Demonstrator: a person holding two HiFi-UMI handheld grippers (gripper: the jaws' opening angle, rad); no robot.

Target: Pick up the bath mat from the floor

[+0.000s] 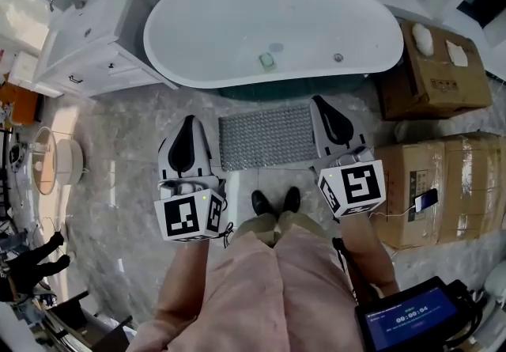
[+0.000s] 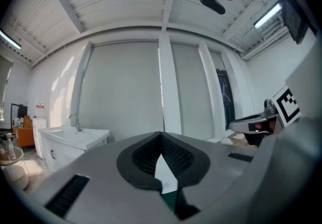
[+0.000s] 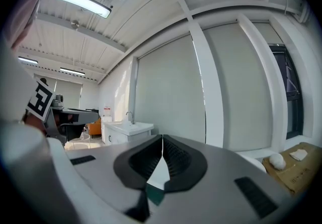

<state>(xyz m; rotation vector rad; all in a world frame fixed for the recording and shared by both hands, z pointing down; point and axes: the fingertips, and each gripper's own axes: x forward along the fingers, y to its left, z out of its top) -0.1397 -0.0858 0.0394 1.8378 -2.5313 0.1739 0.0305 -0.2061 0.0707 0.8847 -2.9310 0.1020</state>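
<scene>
Showing the head view, a person is standing on a pale marbled floor (image 1: 118, 208), black shoes (image 1: 275, 202) just short of the grey bath mat (image 1: 267, 137). The mat is lying flat on the floor, its far edge meeting the base of the white bathtub (image 1: 237, 34). The left gripper (image 1: 188, 125) is appearing just beside the mat's left end, and the right gripper (image 1: 324, 105) is overlapping its right end in this view. Neither is gripping the mat. In the gripper views, both are pointing level toward a shaded window wall (image 2: 126, 87). The jaws of each are pressing together with nothing between their ribbed pads (image 2: 176, 155). A white vanity (image 1: 95, 42) is standing left of the tub, and cardboard boxes (image 1: 443, 184) are sitting to its right.
</scene>
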